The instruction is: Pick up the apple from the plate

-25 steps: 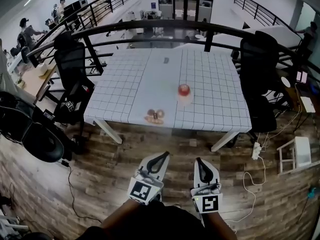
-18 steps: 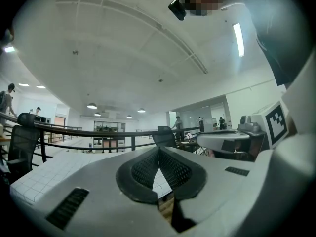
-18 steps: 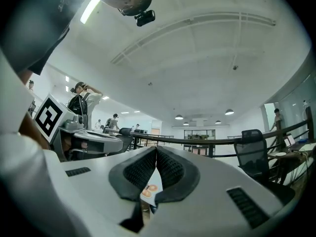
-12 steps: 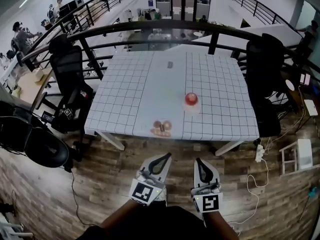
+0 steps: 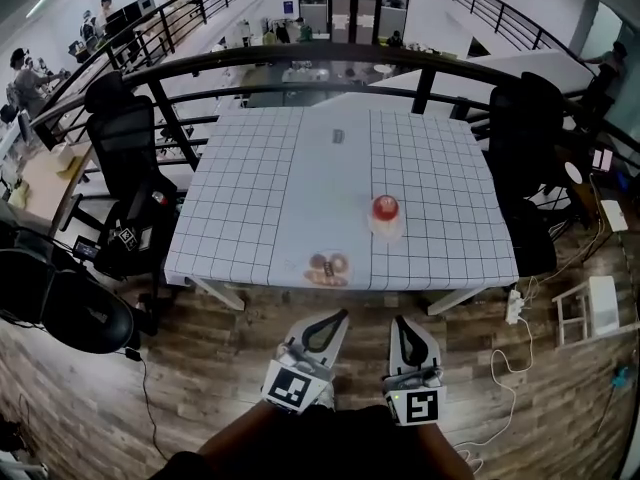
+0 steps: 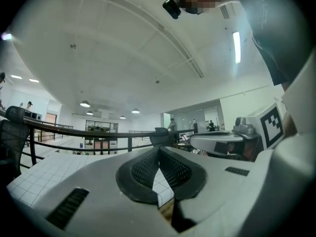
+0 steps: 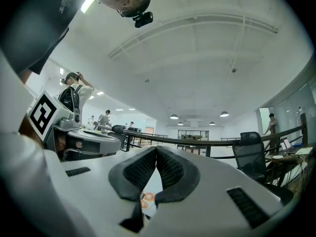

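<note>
The person has stepped closer to the table (image 5: 260,198), with the left gripper (image 5: 336,317) and right gripper (image 5: 400,321) both closed and empty. The apple (image 5: 385,206) sits untouched on its plate (image 5: 387,228), well ahead of them.

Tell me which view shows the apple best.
Head view: the red apple sits in full sight on its plate. Neither gripper view shows it; each looks out low over its own closed jaws.
</note>
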Motion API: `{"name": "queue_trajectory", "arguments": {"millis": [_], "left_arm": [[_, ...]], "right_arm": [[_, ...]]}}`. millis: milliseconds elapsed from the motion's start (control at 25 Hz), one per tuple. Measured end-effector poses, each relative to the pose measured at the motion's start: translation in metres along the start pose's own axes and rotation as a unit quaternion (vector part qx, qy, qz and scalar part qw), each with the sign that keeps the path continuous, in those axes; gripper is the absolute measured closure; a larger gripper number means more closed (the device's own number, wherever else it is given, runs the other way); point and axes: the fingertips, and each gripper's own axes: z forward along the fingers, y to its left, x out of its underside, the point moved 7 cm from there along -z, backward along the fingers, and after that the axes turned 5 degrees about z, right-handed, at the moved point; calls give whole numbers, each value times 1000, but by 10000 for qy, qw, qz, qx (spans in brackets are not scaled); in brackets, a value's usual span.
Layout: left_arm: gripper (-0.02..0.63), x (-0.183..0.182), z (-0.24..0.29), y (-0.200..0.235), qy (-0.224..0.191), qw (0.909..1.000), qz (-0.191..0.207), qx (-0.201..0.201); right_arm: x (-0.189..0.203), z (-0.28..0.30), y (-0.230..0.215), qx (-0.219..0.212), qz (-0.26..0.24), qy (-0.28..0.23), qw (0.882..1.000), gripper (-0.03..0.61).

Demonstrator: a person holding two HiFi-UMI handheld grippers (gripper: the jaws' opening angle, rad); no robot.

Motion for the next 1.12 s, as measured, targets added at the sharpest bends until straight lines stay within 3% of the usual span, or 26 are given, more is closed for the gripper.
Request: {"name": "queue_trajectory", "arguments": {"millis": [480, 960, 1120], "left_arm": [[592, 8, 15, 21, -224, 9994, -269, 58], [592, 23, 63, 35, 54, 9996, -284, -38], [592, 27, 84, 42, 134, 9996, -265, -13]], "right_arm": [[14, 22, -1, 157, 85, 101, 9998, 555], [34, 63, -45, -11, 20, 187, 9998, 555], [42, 83, -66, -64, 223, 258, 9994, 555]]}}
